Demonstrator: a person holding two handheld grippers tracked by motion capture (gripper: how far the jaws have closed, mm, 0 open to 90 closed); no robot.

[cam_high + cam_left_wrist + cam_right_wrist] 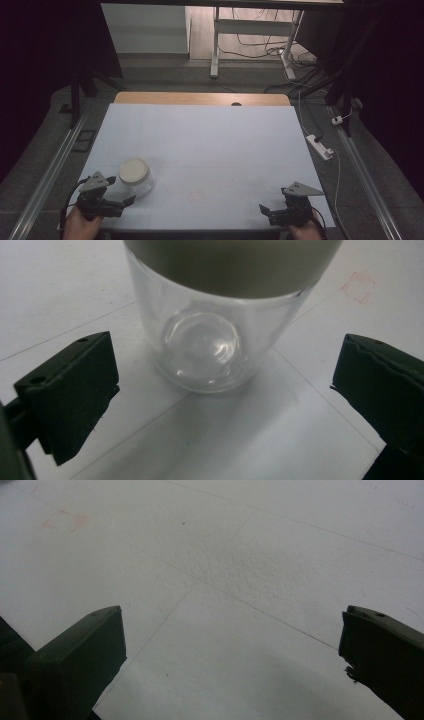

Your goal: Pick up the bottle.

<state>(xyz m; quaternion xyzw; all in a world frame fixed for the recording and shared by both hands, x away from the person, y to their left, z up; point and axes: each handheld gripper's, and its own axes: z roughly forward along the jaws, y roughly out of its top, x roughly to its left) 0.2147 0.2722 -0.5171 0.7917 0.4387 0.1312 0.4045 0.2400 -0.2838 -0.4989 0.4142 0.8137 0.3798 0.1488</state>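
Note:
A clear jar [135,176] with a cream lid stands upright on the white table cover [200,145] at the front left. In the left gripper view the jar [210,335] rises just ahead of the two black jaws, which stand wide apart and touch nothing. My left gripper [125,197] sits at the front left edge, right beside the jar, open. At the front right edge my right gripper [265,212] is open over bare table [225,580], with nothing between its jaws.
A faint red square mark [358,288] lies on the cover right of the jar, also visible as a red mark [64,521] in the right gripper view. Beyond the table's far wooden edge [200,98] are desk legs, cables and a power strip [320,147] on the floor.

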